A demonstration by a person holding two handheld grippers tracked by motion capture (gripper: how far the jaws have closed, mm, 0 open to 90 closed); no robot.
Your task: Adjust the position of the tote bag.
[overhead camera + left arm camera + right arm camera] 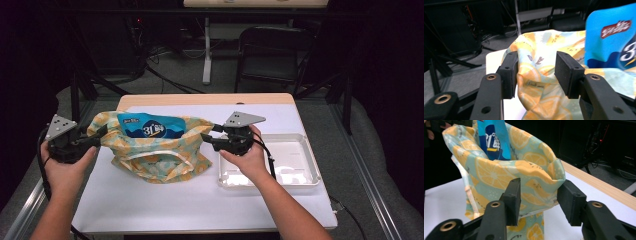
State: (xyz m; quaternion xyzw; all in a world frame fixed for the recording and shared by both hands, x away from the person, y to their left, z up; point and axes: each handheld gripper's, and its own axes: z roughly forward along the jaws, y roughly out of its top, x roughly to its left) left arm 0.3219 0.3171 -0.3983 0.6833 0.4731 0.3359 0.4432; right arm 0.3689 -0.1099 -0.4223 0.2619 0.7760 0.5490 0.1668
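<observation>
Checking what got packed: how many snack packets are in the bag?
1: a blue snack packet stands in the lemon-print bag, top poking out. More could be hidden under the cloth.

Black claws [95, 141], grey triangular plates

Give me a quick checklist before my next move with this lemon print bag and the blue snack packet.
1. Left gripper off the lemon print bag: ok, jaws apart, cloth between them unpressed.
2. Right gripper off the bag: ok, jaws apart around its rim.
3. Blue snack packet inside the bag: ok, top sticks out.
4. Bag stays upright by itself: cannot tell.
5. White tray free of items: ok.
6. Bag fully on the table: ok.
</observation>
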